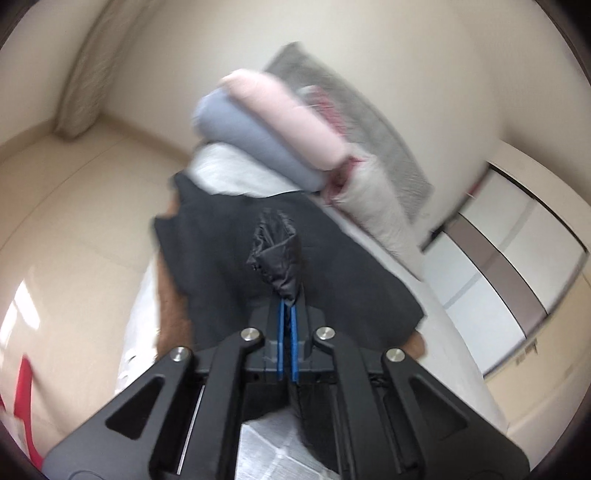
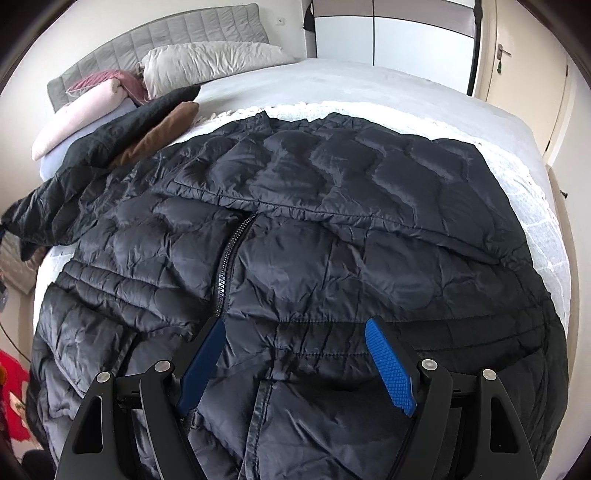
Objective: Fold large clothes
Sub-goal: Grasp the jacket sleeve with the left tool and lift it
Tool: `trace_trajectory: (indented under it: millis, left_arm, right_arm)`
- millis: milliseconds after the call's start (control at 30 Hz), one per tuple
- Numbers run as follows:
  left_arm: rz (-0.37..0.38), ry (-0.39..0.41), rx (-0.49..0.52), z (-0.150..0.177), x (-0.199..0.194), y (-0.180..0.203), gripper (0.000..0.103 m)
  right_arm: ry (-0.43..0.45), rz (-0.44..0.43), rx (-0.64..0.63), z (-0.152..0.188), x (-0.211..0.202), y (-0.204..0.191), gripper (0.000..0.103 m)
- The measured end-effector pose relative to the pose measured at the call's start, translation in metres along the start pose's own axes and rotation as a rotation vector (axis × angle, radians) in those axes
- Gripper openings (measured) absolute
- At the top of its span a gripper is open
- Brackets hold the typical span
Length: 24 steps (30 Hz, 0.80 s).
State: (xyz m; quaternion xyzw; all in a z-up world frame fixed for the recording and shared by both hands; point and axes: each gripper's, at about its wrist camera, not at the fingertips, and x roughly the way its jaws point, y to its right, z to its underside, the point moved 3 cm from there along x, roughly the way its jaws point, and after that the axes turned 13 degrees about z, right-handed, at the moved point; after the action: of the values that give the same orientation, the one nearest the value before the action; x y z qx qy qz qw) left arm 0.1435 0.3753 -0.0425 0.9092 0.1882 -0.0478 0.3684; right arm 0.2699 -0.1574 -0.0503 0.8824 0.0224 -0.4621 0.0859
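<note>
A large black quilted puffer jacket lies spread on the bed, zipper up, with its sleeve stretched out to the left. My right gripper is open just above the jacket's front, one blue pad on each side of a fold, holding nothing. My left gripper is shut on a bunched black piece of the jacket and holds it up in the air. The left wrist view is blurred by motion.
The bed has a white cover, a grey headboard and a white pillow. A stack of pink, blue and white folded items and a dark and a brown garment lie near the head. Wardrobe doors stand behind.
</note>
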Motion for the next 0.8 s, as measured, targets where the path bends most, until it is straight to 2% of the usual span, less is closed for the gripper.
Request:
trace_trajectory:
  millis: [200,367,467,600,700,800]
  left_arm:
    - [0.234,-0.043,0.129,0.004,-0.011,0.11,0.003]
    - [0.403,-0.143,0.24,0.042,-0.006,0.222,0.003]
    - [0.491,-0.236,0.279,0.085,0.005,0.285,0.003]
    - [0.564,-0.394,0.292,0.151,0.029,0.34,0.003]
    - [0.573,-0.51,0.322,0.205,0.045,0.363,0.003]
    - [0.571,-0.608,0.329,0.251,0.057,0.367,0.003]
  right_arm:
    - [0.015,-0.066,0.052,-0.009,-0.01,0.001,0.079]
    - [0.024,-0.145,0.117,-0.019,-0.015,0.009,0.079]
    - [0.038,-0.154,0.137,-0.027,-0.015,0.018,0.079]
    - [0.034,-0.184,0.194,-0.033,-0.011,0.037,0.079]
    - [0.015,-0.187,0.236,-0.035,-0.002,0.055,0.079]
    - [-0.006,-0.179,0.279,-0.035,0.008,0.072,0.079]
